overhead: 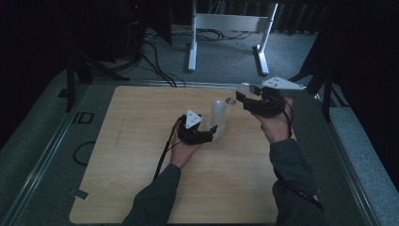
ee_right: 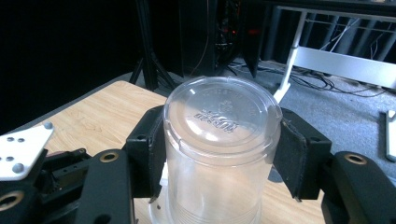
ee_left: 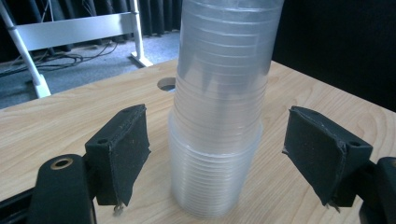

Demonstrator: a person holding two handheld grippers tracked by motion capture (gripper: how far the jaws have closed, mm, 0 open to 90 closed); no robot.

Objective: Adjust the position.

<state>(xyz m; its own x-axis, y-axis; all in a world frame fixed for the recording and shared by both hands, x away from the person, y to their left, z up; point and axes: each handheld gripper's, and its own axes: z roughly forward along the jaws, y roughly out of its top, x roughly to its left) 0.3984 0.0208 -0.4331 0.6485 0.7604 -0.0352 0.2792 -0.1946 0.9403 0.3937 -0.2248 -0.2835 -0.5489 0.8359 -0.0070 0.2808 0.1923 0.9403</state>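
High view: a tall stack of clear plastic cups [overhead: 219,120] stands upside down near the middle of the wooden table [overhead: 127,165], the left gripper [overhead: 210,133] spread wide around its base without touching — while the right gripper [overhead: 241,94], raised beside the top, clamps a single cup [ee_right: 219,154].

the top of the cup stack [ee_left: 217,112] runs off the upper edge in the left gripper view. in the right gripper view the clear cup [ee_right: 219,149] is cut off at the bottom edge, its sides covered by the pads [ee_right: 148,154]. the high view is too dim to count cups.
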